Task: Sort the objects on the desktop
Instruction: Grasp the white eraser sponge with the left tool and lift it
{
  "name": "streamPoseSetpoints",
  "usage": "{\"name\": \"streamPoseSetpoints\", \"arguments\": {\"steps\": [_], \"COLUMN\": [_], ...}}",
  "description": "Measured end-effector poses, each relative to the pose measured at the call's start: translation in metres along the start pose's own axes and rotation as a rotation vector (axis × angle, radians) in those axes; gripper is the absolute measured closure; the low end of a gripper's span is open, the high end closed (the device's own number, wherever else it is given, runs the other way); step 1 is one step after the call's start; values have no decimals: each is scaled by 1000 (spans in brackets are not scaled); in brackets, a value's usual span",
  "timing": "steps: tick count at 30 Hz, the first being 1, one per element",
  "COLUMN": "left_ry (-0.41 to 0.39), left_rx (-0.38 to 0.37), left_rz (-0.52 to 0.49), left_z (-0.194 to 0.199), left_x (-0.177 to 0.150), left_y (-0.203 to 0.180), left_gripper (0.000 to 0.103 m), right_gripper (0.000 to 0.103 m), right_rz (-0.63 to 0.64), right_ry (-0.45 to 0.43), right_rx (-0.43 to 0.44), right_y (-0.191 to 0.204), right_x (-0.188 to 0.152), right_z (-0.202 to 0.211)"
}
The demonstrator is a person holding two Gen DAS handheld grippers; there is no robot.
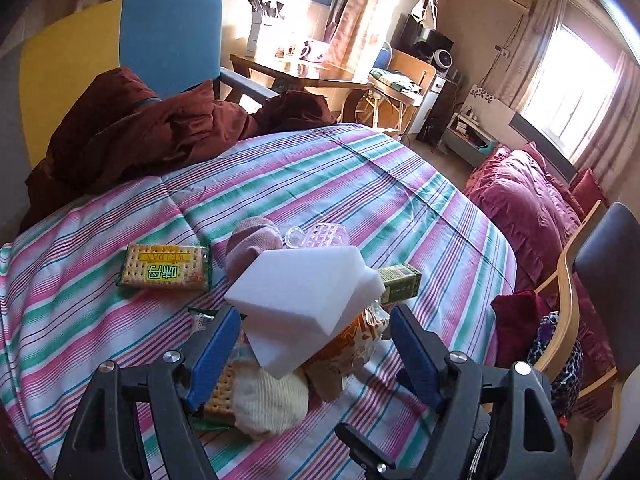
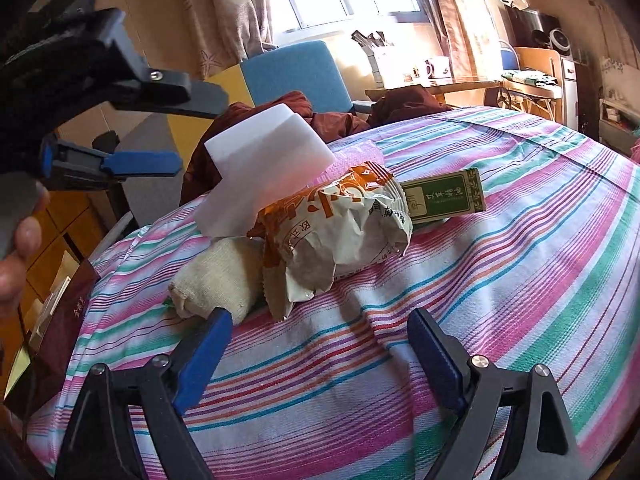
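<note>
Left gripper has its blue-padded fingers spread wide, gripping nothing, hovering just over a pile of objects on the counter covered with a pink, green and white striped cloth. Right gripper likewise has its fingers wide apart and empty, low over the bare striped cloth, short of the pile.

Pile contents: white rectangular foam blocks, tilted and propped on top of the others; orange and white crinkled snack bag below them; cream knitted rolled sock touching the bag's near-left side; dark green rectangular carton with printed label lying just behind the bag. In the left wrist view a pink knitted rolled sock and a clear pink embossed plastic cup sit behind the foam blocks, partly hidden. A cracker pack under the cream sock is mostly covered.

Green and yellow cracker packet with printed wafers lies flat, apart from the pile to its left.

Right wrist view shows the left gripper at upper left, side on, near the foam blocks, with a person's hand at the frame edge.

Dark red crumpled fabric is heaped at the counter's far side against a blue and yellow chair.
</note>
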State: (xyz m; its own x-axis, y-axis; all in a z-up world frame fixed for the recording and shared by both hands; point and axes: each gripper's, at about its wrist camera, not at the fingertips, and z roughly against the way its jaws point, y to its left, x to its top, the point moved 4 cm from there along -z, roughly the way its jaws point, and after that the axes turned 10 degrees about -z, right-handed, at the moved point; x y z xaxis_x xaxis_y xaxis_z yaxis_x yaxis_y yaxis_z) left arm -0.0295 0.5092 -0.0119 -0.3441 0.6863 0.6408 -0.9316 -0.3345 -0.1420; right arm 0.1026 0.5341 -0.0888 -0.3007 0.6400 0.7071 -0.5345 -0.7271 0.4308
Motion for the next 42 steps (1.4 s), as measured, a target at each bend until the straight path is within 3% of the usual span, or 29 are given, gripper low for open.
{"name": "streamPoseSetpoints", "arguments": {"steps": [4,10,15,18,23,34,42], "left_ry": [12,49,108,74,0,-171,-132], "left_rx": [1,-40,17,-20,-50,-75,-60], "left_rz": [-36,22,-38,4,90,253,301], "left_z": [-9,-27,-46,-44,-22,51,72], "left_x": [7,27,26,17,3,-67,-148], "left_y": [-5,-5,-12,-3,21,67,71], "left_gripper": [25,24,25,37,42,50,60], "right_gripper": [10,8,5,4,4,4,4], "right_rz": [-2,7,-1,-6,3,29,81], "right_ry": [-2,-4,-5,-7,-3,6,23], "right_rx": [12,18,46,57,47,16,-53], "right_y": [0,0,-2,-2,-1,2,8], "right_x": [-1,-3,-2,-2,-2,-4,-7], "right_z": [-2,-4,-4,-4,-5,-7,-9]}}
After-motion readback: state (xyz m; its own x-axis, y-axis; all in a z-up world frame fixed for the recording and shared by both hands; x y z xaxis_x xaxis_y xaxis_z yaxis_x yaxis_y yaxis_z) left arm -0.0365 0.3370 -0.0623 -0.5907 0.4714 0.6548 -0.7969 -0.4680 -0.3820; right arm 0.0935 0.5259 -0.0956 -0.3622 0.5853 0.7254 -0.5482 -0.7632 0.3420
